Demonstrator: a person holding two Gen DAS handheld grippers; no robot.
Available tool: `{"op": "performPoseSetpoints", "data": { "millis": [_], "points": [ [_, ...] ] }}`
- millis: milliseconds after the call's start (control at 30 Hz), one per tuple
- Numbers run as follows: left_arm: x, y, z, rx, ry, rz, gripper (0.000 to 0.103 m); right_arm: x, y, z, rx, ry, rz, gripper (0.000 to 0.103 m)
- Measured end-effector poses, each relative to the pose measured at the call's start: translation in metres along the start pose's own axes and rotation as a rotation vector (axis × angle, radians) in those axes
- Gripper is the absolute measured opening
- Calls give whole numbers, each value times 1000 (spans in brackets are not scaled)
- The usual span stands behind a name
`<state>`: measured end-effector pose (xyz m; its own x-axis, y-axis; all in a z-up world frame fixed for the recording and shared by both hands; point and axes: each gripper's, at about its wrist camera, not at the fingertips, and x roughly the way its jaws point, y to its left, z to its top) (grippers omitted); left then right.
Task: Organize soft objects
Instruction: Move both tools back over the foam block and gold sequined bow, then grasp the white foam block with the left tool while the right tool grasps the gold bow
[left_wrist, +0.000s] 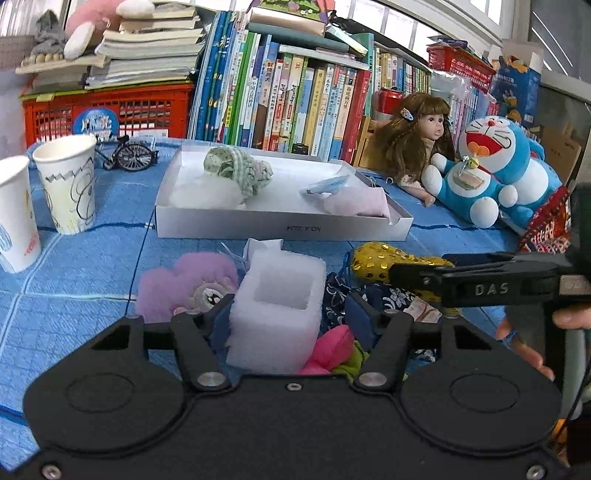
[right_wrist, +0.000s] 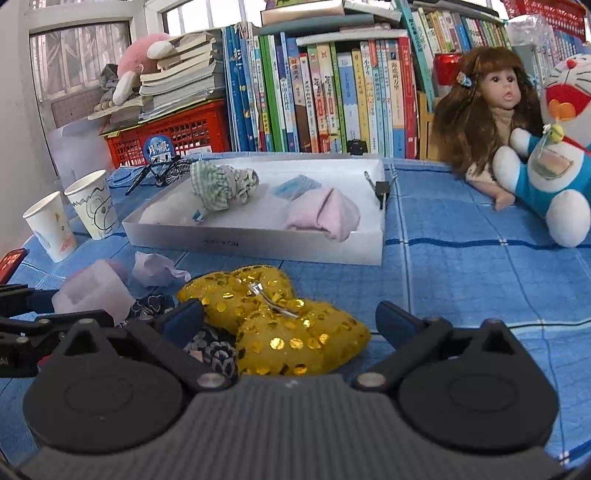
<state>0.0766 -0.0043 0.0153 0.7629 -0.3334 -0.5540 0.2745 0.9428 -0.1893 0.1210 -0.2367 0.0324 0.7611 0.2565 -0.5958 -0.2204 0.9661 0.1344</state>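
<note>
— Grippers? 
— My left gripper (left_wrist: 291, 314) is spread around the foam block (left_wrist: 279, 306); the right gripper (right_wrist: 288, 325) gapes over the gold bow (right_wrist: 273, 317). 
— Progress? 
— Several cloths lie in the box (right_wrist: 258, 242); a pile remains on the bench (right_wrist: 461, 266).

Bystanders on the blue checked cloth

Two paper cups (left_wrist: 66, 184) stand near the left edge beside a toy bicycle (left_wrist: 127, 155); books (left_wrist: 295, 99) and a red crate (left_wrist: 107, 107) line the back edge.

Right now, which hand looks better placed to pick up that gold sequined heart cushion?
Right. The right gripper is open with the gold heart cushion between its fingers; the left gripper straddles the white foam block.
</note>
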Motion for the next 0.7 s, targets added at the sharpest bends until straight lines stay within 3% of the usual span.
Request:
{"op": "performPoseSetpoints", "data": {
  "millis": [267, 367, 700],
  "points": [
    [3, 6, 3, -57, 6, -6, 51, 9, 6, 2, -4, 15, 11, 96],
    [2, 8, 3, -77, 9, -1, 44, 9, 7, 3, -1, 17, 13, 90],
    [-16, 4, 19, -41, -66, 11, 43, -7, 10, 11, -4, -21, -16, 58]
  ]
}}
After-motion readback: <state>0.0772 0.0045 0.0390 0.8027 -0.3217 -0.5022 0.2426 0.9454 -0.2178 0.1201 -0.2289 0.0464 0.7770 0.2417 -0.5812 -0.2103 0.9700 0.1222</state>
